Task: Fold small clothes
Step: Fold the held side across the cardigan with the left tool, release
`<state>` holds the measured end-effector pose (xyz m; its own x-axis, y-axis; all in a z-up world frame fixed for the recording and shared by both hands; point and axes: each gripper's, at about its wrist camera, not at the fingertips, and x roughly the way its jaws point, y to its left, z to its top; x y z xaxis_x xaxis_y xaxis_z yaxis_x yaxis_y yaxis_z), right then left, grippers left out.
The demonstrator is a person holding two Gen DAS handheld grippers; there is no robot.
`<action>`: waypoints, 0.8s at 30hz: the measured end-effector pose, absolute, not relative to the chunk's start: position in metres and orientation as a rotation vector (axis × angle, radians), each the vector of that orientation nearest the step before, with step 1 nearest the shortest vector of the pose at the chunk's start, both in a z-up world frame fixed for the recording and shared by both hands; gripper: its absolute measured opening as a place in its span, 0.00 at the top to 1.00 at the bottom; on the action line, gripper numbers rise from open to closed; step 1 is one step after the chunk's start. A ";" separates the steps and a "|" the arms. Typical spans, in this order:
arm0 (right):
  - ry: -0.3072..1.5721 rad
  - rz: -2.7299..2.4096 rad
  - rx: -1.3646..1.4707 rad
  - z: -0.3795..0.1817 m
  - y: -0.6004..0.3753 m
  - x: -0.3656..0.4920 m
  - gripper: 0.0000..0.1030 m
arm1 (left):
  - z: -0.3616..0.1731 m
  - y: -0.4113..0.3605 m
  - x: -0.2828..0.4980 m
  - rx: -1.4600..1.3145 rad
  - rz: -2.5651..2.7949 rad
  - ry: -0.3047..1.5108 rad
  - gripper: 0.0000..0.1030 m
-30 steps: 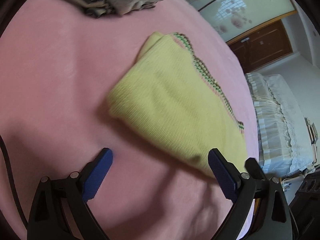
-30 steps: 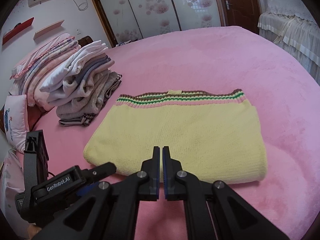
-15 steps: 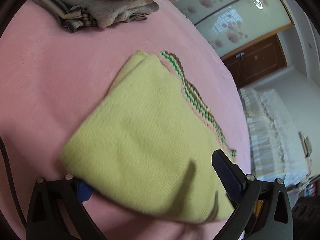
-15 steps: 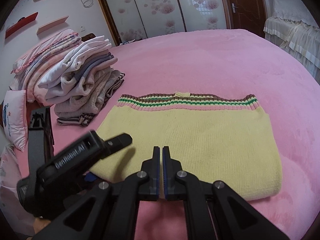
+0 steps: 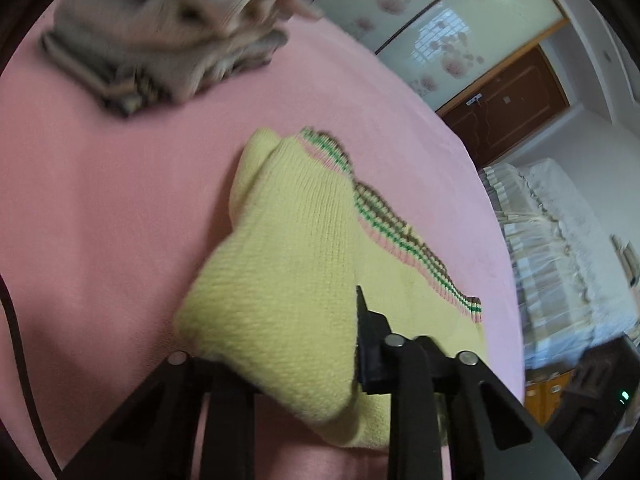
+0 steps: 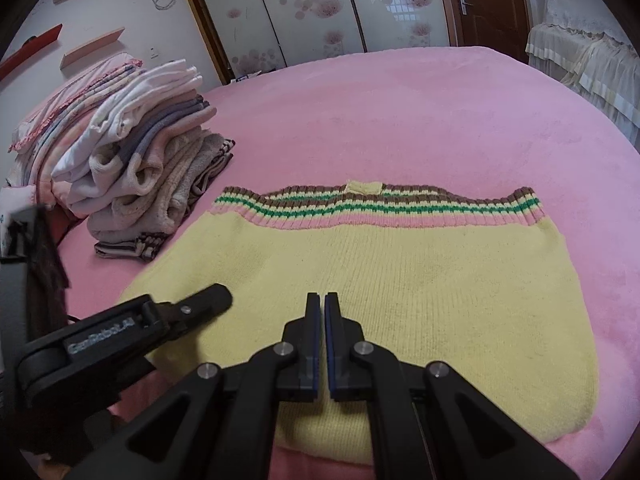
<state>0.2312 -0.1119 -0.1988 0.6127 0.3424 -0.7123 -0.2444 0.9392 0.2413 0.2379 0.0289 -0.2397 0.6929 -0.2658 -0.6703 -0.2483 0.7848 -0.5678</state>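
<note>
A yellow knit sweater (image 6: 400, 272) with a brown, green and pink striped hem lies folded flat on the pink bed (image 6: 400, 112). In the left wrist view its left edge (image 5: 280, 264) is bunched up and raised off the bed. My left gripper (image 5: 280, 340) is closing on that fold, and the cloth fills the gap between its fingers. The right wrist view shows the left gripper (image 6: 208, 304) at the sweater's near left corner. My right gripper (image 6: 322, 300) is shut with nothing in it, over the middle of the sweater's near edge.
A tall stack of folded clothes (image 6: 132, 168) stands on the bed just left of the sweater, blurred in the left wrist view (image 5: 168, 40). Open pink blanket stretches beyond and right of the sweater. A white-covered piece of furniture (image 6: 580, 52) sits past the bed's right edge.
My left gripper moved forward over the sweater's left edge, went from wide open to closed on it, and raised the fold. My right gripper came closer over the sweater's near edge.
</note>
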 end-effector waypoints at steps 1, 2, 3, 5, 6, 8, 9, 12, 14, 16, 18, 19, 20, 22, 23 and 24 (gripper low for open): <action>0.854 0.341 0.128 -0.202 -0.112 0.232 0.98 | -0.234 0.026 0.234 -0.665 -0.007 0.810 0.82; 0.858 0.344 0.134 -0.204 -0.112 0.233 0.98 | -0.230 0.023 0.232 -0.650 -0.006 0.800 0.82; 0.863 0.350 0.146 -0.207 -0.114 0.233 0.98 | -0.226 0.020 0.230 -0.634 -0.006 0.790 0.82; 0.868 0.356 0.162 -0.211 -0.116 0.234 1.00 | -0.221 0.013 0.226 -0.601 -0.006 0.777 0.83; 0.871 0.359 0.168 -0.212 -0.117 0.235 1.00 | -0.219 0.013 0.223 -0.591 -0.007 0.773 0.83; 0.875 0.364 0.176 -0.213 -0.119 0.235 1.00 | -0.215 0.008 0.221 -0.573 -0.007 0.766 0.83; 0.876 0.368 0.175 -0.213 -0.119 0.235 1.00 | -0.212 0.007 0.220 -0.565 -0.009 0.763 0.83; 0.880 0.377 0.180 -0.213 -0.119 0.236 1.00 | -0.205 0.004 0.218 -0.546 -0.014 0.756 0.83; 0.884 0.386 0.193 -0.214 -0.121 0.238 1.00 | -0.201 0.001 0.217 -0.524 -0.011 0.753 0.83; 0.889 0.397 0.207 -0.213 -0.123 0.238 1.00 | -0.198 -0.008 0.218 -0.500 -0.006 0.746 0.83; 0.897 0.411 0.245 -0.210 -0.129 0.238 1.00 | -0.193 -0.012 0.217 -0.469 -0.003 0.736 0.83; 0.899 0.417 0.263 -0.208 -0.133 0.237 1.00 | -0.188 -0.017 0.217 -0.442 -0.002 0.727 0.83; 0.896 0.421 0.282 -0.205 -0.138 0.236 1.00 | -0.185 -0.021 0.217 -0.423 0.000 0.721 0.83; 0.877 0.406 0.291 -0.199 -0.148 0.230 1.00 | -0.178 -0.028 0.218 -0.385 -0.001 0.713 0.83; 0.868 0.399 0.287 -0.196 -0.152 0.227 1.00 | -0.175 -0.032 0.219 -0.370 -0.001 0.711 0.83; 0.860 0.392 0.285 -0.194 -0.157 0.224 1.00 | -0.173 -0.036 0.220 -0.358 0.000 0.710 0.83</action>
